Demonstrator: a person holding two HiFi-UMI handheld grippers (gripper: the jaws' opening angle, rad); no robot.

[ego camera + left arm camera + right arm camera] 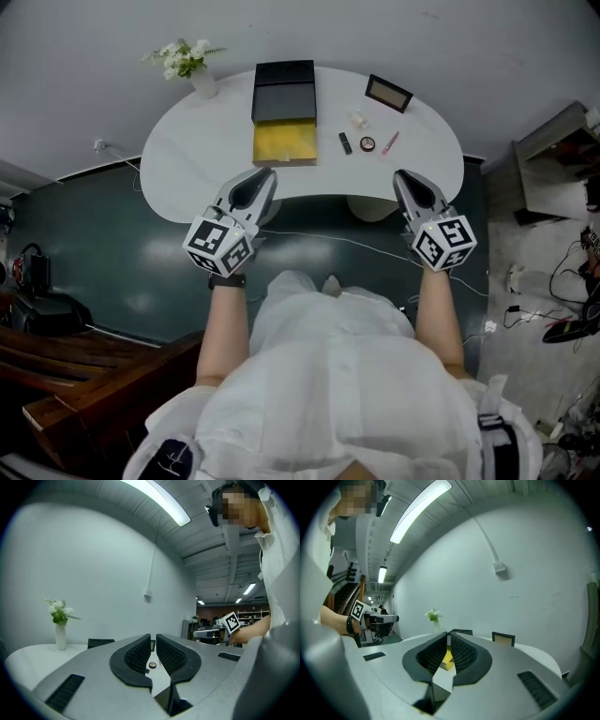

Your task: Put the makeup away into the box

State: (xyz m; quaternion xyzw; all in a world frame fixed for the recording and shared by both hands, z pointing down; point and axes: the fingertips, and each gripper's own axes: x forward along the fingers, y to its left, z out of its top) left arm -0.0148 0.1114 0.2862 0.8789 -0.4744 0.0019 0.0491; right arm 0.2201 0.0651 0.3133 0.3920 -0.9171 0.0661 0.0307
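Makeup lies beside the box; left hand-held gripper and right hand-held gripper, jaws together, overlap the near table edge.

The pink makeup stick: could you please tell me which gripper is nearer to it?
Right. The right gripper hovers just short of the pink makeup stick; the left gripper is farther off to its left, in front of the box.
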